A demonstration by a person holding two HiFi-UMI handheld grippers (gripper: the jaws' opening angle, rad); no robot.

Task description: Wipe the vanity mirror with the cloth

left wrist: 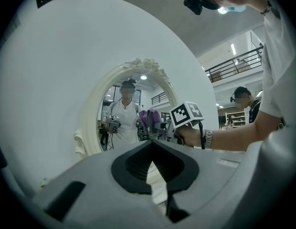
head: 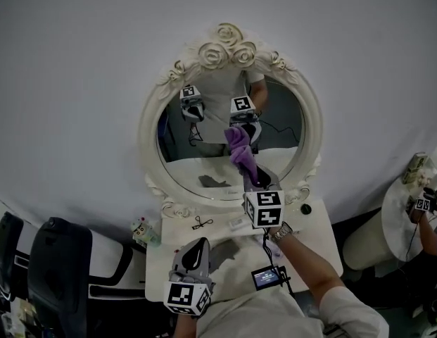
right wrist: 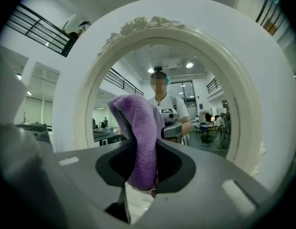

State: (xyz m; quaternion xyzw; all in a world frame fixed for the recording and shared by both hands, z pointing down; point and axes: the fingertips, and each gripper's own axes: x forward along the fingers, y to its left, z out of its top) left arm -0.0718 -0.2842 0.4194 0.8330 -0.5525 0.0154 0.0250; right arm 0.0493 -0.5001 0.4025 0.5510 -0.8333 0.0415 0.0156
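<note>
The oval vanity mirror, in a white carved frame [head: 149, 122], stands on a white dressing table against the wall; the frame also shows in the left gripper view [left wrist: 96, 120] and the right gripper view [right wrist: 244, 104]. My right gripper [head: 252, 179] [right wrist: 148, 175] is shut on a purple cloth [head: 241, 153] [right wrist: 140, 137], which it holds up against the lower middle of the glass. The cloth [left wrist: 150, 119] hangs folded from the jaws. My left gripper [head: 197, 245] [left wrist: 151, 168] hovers low over the tabletop, well short of the mirror, jaws together with nothing between them.
The white tabletop [head: 318, 239] carries a black knob [head: 305, 208], a small dark clip [head: 201, 222], a little bottle [head: 142, 232] at its left edge and a small screen device [head: 266, 277]. A black chair [head: 60, 273] stands at the left. Another person [head: 423, 206] works at the far right.
</note>
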